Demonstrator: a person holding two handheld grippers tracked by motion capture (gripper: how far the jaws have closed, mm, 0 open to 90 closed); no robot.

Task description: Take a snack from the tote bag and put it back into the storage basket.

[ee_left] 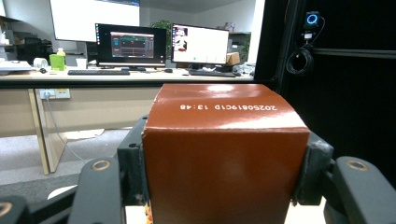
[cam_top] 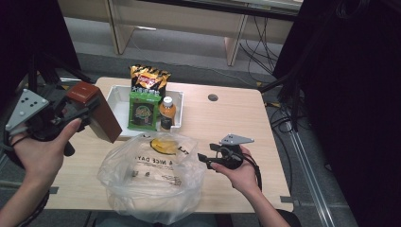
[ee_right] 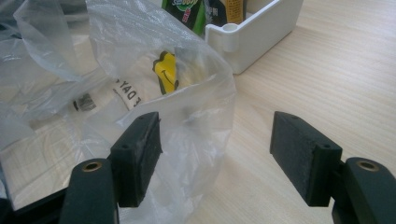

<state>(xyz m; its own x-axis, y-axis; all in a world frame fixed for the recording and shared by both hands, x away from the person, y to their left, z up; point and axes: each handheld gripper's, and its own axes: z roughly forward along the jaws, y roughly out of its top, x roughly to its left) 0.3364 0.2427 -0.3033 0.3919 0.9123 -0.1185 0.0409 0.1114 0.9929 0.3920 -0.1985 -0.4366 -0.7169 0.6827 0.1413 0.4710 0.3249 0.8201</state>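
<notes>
The left gripper [cam_top: 85, 115] pinches a brown carton [cam_top: 94, 111] between its pads, one pad pressed on each side wall; printed digits run across the carton's top face. The carton hangs tilted above the table's [cam_top: 227, 118] left edge, just left of the white tray [cam_top: 118, 101]. In the tray stand a chip bag [cam_top: 150, 78], a green packet [cam_top: 143, 111] and an orange-capped bottle [cam_top: 167, 112]. The right gripper [cam_top: 204, 158] rests low near the table's right half with its jaws spread apart, one pad against the rim of the clear plastic bag [cam_top: 151, 179], which lies at the near edge.
</notes>
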